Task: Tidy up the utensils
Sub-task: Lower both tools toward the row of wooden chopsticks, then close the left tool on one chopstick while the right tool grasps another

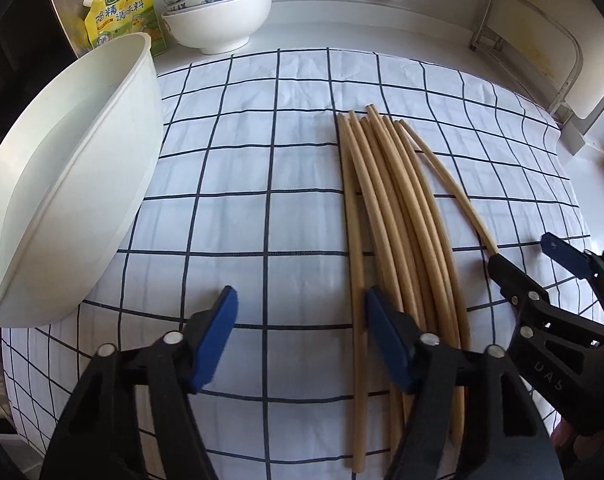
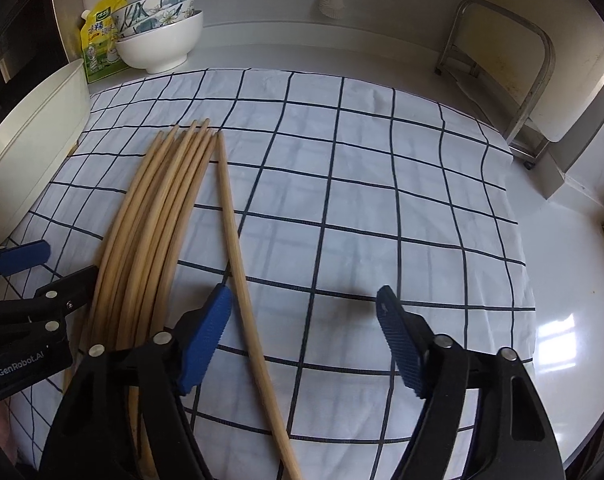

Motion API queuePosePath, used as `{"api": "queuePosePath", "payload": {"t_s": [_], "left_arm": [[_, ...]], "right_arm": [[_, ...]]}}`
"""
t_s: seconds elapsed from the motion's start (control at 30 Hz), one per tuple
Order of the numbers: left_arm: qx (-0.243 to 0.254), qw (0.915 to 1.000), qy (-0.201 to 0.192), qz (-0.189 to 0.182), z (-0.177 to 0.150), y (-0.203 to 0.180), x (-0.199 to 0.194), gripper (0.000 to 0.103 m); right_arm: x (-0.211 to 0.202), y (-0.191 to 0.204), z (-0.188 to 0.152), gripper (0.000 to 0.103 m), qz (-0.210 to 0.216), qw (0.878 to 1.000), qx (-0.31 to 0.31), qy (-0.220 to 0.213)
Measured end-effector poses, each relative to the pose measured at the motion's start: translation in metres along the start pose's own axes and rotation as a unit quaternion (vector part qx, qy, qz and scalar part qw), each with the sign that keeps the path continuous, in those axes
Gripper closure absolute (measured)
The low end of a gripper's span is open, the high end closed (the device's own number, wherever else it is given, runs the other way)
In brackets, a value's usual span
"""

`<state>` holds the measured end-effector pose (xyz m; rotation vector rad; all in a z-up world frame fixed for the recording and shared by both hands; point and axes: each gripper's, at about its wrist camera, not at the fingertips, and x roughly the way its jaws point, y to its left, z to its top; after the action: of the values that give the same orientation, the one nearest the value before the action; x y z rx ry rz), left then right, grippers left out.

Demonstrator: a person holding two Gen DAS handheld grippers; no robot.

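On the white worktop, a white cloth with a dark blue grid carries a bundle of long bamboo chopsticks, one lying slightly apart. Both the left tongs and right tongs hang open, holding nothing. "GenRobot.AI" reads only in the right view, "UAS" only in the left. Behind a large white basin stand stacked bowls and a yellow seasoning pouch with Chinese characters.

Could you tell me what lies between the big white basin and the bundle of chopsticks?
Only bare checked cloth separates the white basin from the chopsticks, shown best in the left wrist view.
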<state>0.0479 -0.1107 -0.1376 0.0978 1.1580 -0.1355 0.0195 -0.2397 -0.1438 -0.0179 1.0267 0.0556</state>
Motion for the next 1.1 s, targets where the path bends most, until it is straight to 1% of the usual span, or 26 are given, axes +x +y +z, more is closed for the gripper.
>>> {"api": "queuePosePath", "payload": {"t_s": [0.07,0.1,0.13,0.17,0.2,0.23,0.43,0.6,0.73,0.83,0.93,1.1], "left_arm": [[0.012,0.9999,0.0,-0.008,0.001,-0.004,-0.002,0.07],[0.016,0.9998,0.001,-0.011,0.002,-0.006,-0.002,0.076],[0.019,0.9997,0.004,-0.015,0.002,-0.007,-0.003,0.086],[0.021,0.9996,0.005,-0.018,0.002,-0.008,-0.002,0.094],[0.022,0.9995,0.007,-0.021,0.002,-0.008,-0.002,0.095],[0.024,0.9994,0.009,-0.023,0.002,-0.007,-0.002,0.096],[0.023,0.9985,0.016,-0.046,0.004,0.003,-0.009,0.096],[0.019,0.9989,-0.003,-0.043,0.012,0.018,-0.031,0.096],[0.014,0.9983,-0.028,-0.05,0.021,0.039,-0.06,0.096],[0.007,0.9977,-0.051,-0.045,0.03,0.063,-0.081,0.096],[-0.001,0.997,-0.07,-0.032,0.038,0.093,-0.098,0.096],[-0.025,0.9959,-0.087,-0.002,0.049,0.156,-0.11,0.096]], "right_arm": [[-0.001,0.004,0.002,0.063,0.022,1.0,-0.007,0.004],[-0.001,0.006,0.002,0.066,0.028,1.0,-0.011,0.005],[-0.002,0.01,0.003,0.074,0.031,0.999,-0.019,0.006],[-0.003,0.013,0.004,0.087,0.033,0.999,-0.024,0.007],[-0.003,0.014,0.005,0.095,0.031,0.999,-0.027,0.008],[-0.003,0.014,0.005,0.097,0.032,0.999,-0.025,0.01],[-0.007,0.003,0.007,0.097,0.05,0.998,0.02,0.019],[-0.027,0.001,0.012,0.097,0.056,0.997,0.05,0.008],[-0.05,0.012,0.026,0.097,0.062,0.996,0.063,-0.013],[-0.069,0.032,0.041,0.097,0.073,0.995,0.061,-0.032],[-0.081,0.06,0.061,0.097,0.09,0.993,0.055,-0.046],[-0.082,0.125,0.101,0.097,0.125,0.99,0.029,-0.055]]}}
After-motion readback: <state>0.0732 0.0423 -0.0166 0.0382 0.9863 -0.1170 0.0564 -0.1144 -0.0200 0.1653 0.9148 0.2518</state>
